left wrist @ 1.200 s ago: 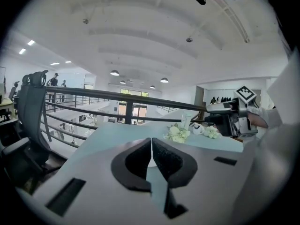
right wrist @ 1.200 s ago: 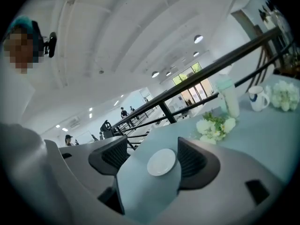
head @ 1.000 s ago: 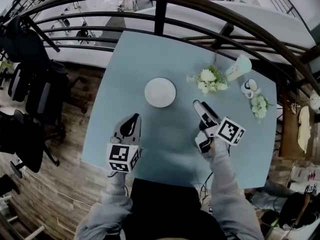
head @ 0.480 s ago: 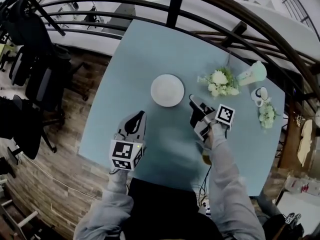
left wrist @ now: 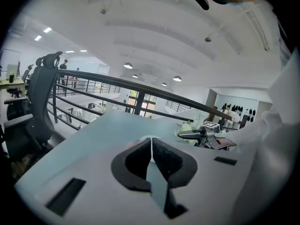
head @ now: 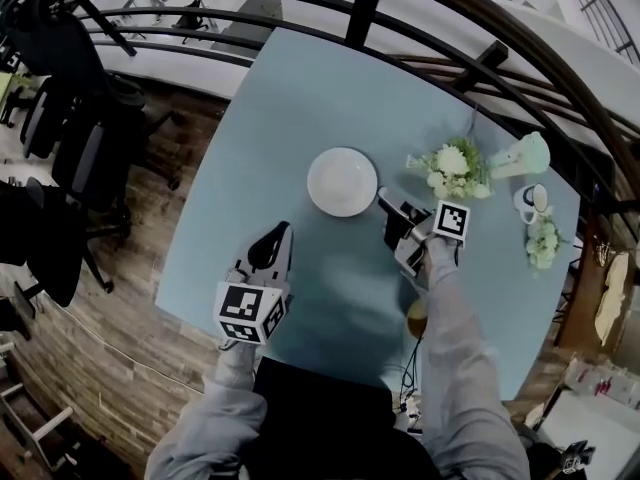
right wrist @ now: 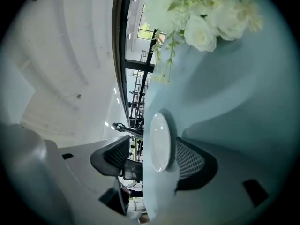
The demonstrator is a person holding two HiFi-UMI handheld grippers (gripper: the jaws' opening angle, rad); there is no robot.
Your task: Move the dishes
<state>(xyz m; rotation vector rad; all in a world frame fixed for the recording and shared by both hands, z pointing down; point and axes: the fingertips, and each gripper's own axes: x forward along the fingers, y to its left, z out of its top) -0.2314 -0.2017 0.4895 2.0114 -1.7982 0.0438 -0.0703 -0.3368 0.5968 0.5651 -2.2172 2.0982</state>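
A white plate [head: 342, 181] lies flat in the middle of the pale blue table [head: 290, 98]. My right gripper [head: 385, 206] is rolled on its side, low over the table, its tips just off the plate's right rim. In the right gripper view the plate [right wrist: 159, 142] stands in the gap ahead of the gripper [right wrist: 151, 149]. The jaws are open and have just closed a little, and the pads do not touch it. My left gripper [head: 270, 243] hovers near the table's front left, short of the plate. Its jaws [left wrist: 151, 142] are shut on nothing.
A bunch of white flowers [head: 452, 163] lies right of the plate, close behind the right gripper. Farther right are a mint vase on its side [head: 525, 153], a cup [head: 530, 200] and more flowers [head: 543, 240]. A dark railing [head: 360, 8] curves behind the table, with office chairs [head: 90, 158] to its left.
The right gripper has come down and forward to the plate's right rim and rolled onto its side. The left gripper has sunk a little and stays shut.
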